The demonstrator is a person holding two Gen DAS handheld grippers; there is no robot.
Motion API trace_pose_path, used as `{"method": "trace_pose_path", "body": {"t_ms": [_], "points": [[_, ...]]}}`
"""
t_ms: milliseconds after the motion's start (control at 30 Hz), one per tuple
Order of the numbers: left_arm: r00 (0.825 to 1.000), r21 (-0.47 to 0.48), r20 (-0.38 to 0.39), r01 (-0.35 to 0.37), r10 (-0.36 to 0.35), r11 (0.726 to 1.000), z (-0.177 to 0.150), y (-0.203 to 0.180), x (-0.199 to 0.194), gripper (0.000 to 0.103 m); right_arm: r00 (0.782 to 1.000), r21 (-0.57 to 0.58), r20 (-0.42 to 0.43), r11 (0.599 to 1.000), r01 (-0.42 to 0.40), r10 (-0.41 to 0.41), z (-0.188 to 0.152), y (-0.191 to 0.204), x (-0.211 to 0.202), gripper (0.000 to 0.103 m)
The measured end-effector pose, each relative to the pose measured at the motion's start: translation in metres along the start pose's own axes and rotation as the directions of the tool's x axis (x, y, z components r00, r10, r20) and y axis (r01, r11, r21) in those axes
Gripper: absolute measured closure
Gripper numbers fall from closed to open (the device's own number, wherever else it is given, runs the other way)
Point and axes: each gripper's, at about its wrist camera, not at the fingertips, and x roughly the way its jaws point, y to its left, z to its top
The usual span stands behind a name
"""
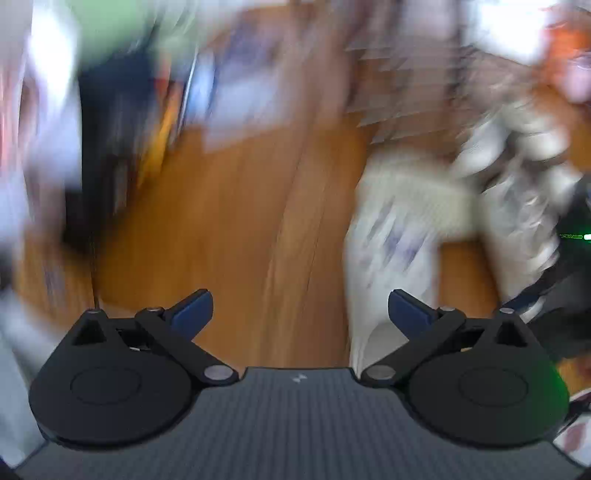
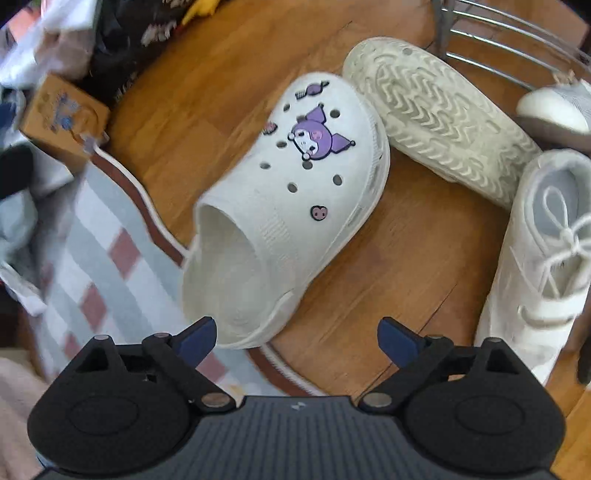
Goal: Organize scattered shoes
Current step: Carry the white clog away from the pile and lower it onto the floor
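White clog [image 2: 291, 206]: perforated upper, purple cartoon charm and smaller charms; lies toe away from the right gripper [image 2: 297, 339], heel opening just ahead of the left blue pad. Heel rests over the edge of the rug [image 2: 92, 236], toe on the wood floor [image 2: 399, 295].

Second clog [image 2: 436, 114]: overturned, zigzag sole up, touching the first clog's toe on the right side.

White laced sneaker [image 2: 543, 258]: upright, at the right edge, near the overturned clog's end. Another pale shoe [image 2: 554, 110] shows partly beyond, beside a wire rack [image 2: 509, 33].

Rug: grey, white and reddish checks with a brown scalloped border, left of the clog.

Cardboard box [image 2: 62, 114] and heaped clothes [image 2: 122, 40]: upper left.

Right gripper: jaws spread wide, holding nothing.

Left gripper [image 1: 300, 314]: jaws likewise apart, empty, above wood floor. Left view heavily blurred; a whitish shoe shape [image 1: 399, 229] lies ahead to the right, details unreadable.
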Motion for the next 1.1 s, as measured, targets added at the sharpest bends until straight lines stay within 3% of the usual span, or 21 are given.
{"method": "trace_pose_path", "body": {"t_ms": [33,133,200,300,333,400,633,800,867,967,1033,1067,1100], "points": [[0.997,-0.053,-0.046,0.06,-0.063,0.997,-0.001,0.014,0.018,0.004,1.0,0.005,0.0,1.0,-0.002,0.002,0.003,0.0,0.006,0.008],[1.0,-0.079,-0.028,0.013,-0.015,0.997,0.005,0.026,0.018,0.002,1.0,0.021,0.003,1.0,-0.007,0.007,0.011,0.001,0.025,0.01],[1.0,-0.043,0.021,-0.012,0.013,0.999,0.011,0.026,0.009,0.0,0.999,0.057,0.049,0.998,-0.008,0.005,0.012,-0.002,0.04,0.019],[0.997,-0.019,0.064,-0.038,0.039,0.999,0.012,0.027,0.006,0.0,0.988,0.169,0.151,0.985,-0.033,0.007,0.007,-0.014,0.053,0.023],[0.996,-0.015,0.075,-0.044,0.045,0.999,0.012,0.025,0.008,0.0,0.981,0.192,0.192,0.98,-0.054,0.016,0.001,-0.019,0.052,0.029],[0.995,-0.014,0.088,-0.044,0.045,0.999,0.014,0.028,0.016,0.0,0.963,0.229,0.269,0.969,-0.094,0.029,-0.01,-0.028,0.05,0.056],[0.993,-0.111,0.088,0.087,-0.077,0.99,0.019,0.059,0.033,0.0,0.958,-0.032,0.288,0.999,0.014,-0.004,0.0,-0.006,0.039,0.064],[0.989,-0.142,0.124,0.104,-0.087,0.984,0.014,0.079,0.039,0.0,0.953,-0.226,0.303,0.971,0.084,-0.012,0.02,0.018,0.032,0.073],[0.985,-0.205,0.121,0.148,-0.125,0.967,0.012,0.094,0.044,0.0,0.951,-0.301,0.309,0.947,0.111,-0.014,0.027,0.027,0.029,0.076],[0.98,-0.241,0.13,0.18,-0.152,0.954,0.008,0.104,0.052,0.0,0.948,-0.408,0.319,0.9,0.153,-0.016,0.039,0.041,0.025,0.074],[0.981,-0.225,0.127,0.172,-0.146,0.959,0.007,0.104,0.057,0.0,0.946,-0.47,0.325,0.864,0.181,-0.022,0.047,0.051,0.022,0.048],[0.982,-0.222,0.119,0.173,-0.149,0.96,0.007,0.104,0.062,0.0,0.944,-0.416,0.318,0.882,0.219,-0.084,0.057,0.058,0.028,0.029],[0.982,-0.219,0.111,0.174,-0.152,0.96,0.007,0.104,0.067,0.0,0.94,-0.365,0.315,0.898,0.248,-0.132,0.055,0.049,0.027,0.027]]}}
